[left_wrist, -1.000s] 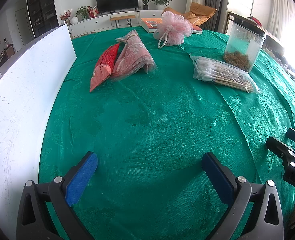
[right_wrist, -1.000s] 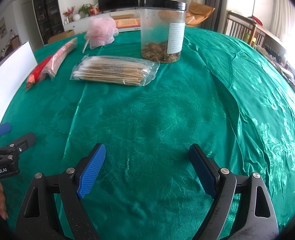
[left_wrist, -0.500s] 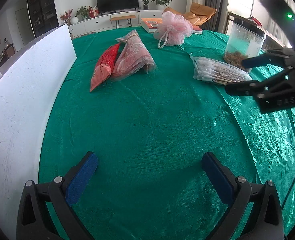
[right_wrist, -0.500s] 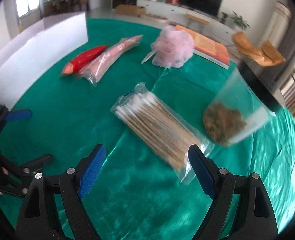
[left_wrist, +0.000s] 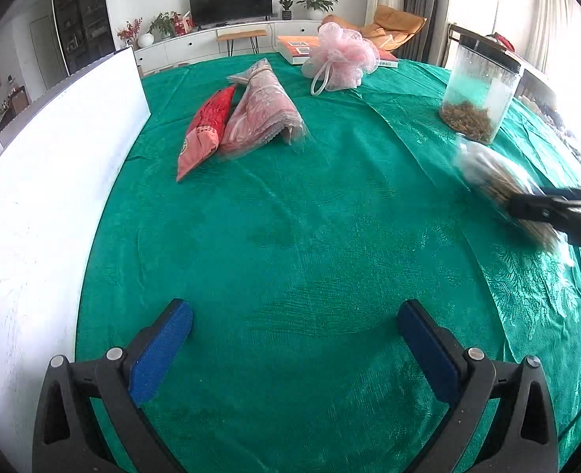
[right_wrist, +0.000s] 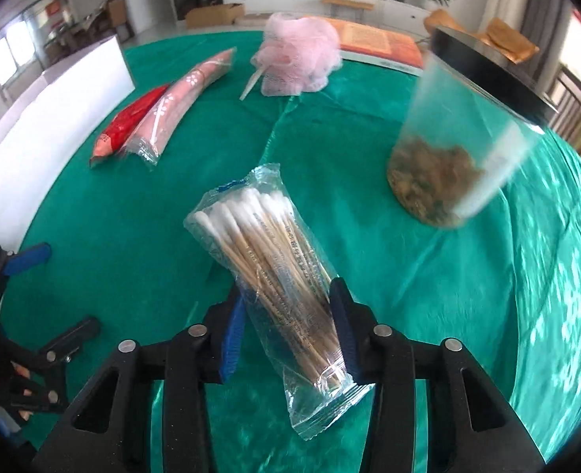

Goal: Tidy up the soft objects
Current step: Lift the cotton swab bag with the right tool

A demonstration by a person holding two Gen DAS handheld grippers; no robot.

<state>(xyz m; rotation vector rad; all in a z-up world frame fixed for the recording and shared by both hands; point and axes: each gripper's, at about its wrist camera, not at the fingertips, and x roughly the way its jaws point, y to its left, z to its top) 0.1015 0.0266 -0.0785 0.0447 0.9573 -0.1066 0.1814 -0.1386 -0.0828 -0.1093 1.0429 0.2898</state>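
Note:
A clear pack of cotton swabs [right_wrist: 274, 272] stands tilted between the blue pads of my right gripper [right_wrist: 288, 303], whose jaws are closing and press on its lower half. The left wrist view shows the same pack [left_wrist: 487, 169], blurred, at the right edge with the right gripper [left_wrist: 558, 213] on it. My left gripper [left_wrist: 294, 315] is open over bare green cloth and holds nothing. Further back lie a red packet [left_wrist: 205, 130], a pink packet [left_wrist: 263, 114] and a pink mesh puff [left_wrist: 341, 59].
A clear jar [right_wrist: 456, 134] with a black lid and brown contents stands just right of the swab pack. A white board [left_wrist: 54, 177] runs along the table's left side. An orange book [left_wrist: 298, 45] lies at the far edge behind the puff.
My right gripper swung left across the table to the swab pack and went from wide open to gripping it; the pack is now tilted up. The left gripper stayed put.

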